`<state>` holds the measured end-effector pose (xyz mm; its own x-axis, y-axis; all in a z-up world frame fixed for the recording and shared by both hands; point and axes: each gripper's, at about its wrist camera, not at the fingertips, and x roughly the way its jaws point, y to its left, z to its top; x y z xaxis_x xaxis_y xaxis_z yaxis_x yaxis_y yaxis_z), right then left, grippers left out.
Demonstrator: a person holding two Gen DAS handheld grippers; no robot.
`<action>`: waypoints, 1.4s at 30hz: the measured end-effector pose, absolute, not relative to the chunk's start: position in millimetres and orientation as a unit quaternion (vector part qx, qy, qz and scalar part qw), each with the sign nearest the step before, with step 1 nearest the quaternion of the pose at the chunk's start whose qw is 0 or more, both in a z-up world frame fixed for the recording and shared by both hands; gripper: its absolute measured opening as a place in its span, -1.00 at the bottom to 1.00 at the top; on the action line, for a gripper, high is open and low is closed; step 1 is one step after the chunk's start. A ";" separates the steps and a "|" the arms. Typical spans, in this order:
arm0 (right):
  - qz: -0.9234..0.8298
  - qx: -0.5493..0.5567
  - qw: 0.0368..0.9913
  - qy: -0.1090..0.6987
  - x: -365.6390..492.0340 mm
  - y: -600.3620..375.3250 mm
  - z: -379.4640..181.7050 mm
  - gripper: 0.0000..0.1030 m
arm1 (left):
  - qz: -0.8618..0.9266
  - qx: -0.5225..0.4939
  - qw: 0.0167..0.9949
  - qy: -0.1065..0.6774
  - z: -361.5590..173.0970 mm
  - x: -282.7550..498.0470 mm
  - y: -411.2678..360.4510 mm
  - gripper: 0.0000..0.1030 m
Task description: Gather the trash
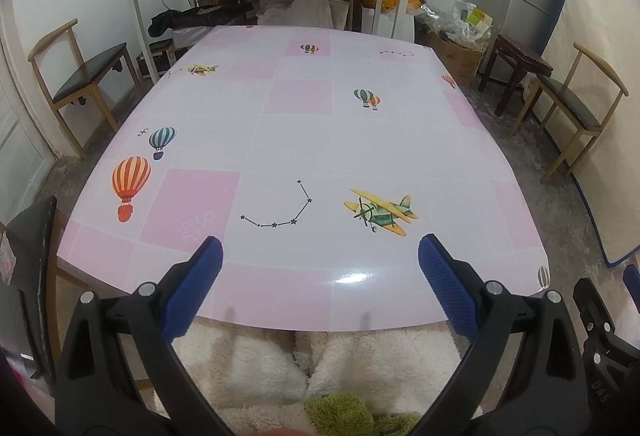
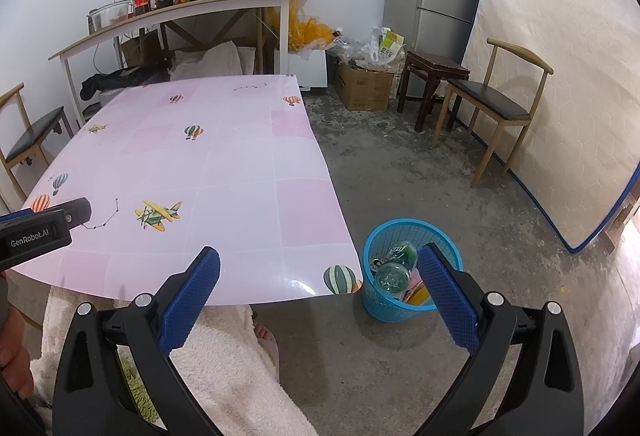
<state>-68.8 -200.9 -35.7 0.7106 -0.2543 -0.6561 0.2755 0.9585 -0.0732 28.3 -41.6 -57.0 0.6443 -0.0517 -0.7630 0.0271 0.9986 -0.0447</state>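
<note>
- Left wrist view: left gripper (image 1: 320,256) is hovering over the near edge of the table (image 1: 400,156), jaws spread wide and gripping nothing. The pink checked cloth is showing printed balloons and a biplane only; no loose trash is lying anywhere on it. The right gripper (image 1: 600,320) is showing only partly at 4 o'clock, its jaws out of this frame.
- Right wrist view: right gripper (image 2: 319,264) is hanging past the table's right corner, jaws likewise spread and empty. The blue basket (image 2: 376,300) is standing on the concrete floor at 5 o'clock of frame centre, just beside that corner. The trash (image 2: 394,274) is sitting inside it: a clear round lidded container, something green behind, flat coloured wrappers below.
- Handling, as a judgement: the contents are looking light, thin and crushable; the clear container is likely slick, best pinched across its rim. The mesh basket is probably light and flexible, best taken at the rim.
- Progress, as a judgement: collection is appearing complete or nearly so.
</note>
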 end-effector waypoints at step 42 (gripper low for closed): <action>-0.153 0.026 0.924 0.349 -73.9 -204.5 -36.1 0.87 | -0.021 -0.016 0.907 0.420 -57.7 25.5 -44.3 0.83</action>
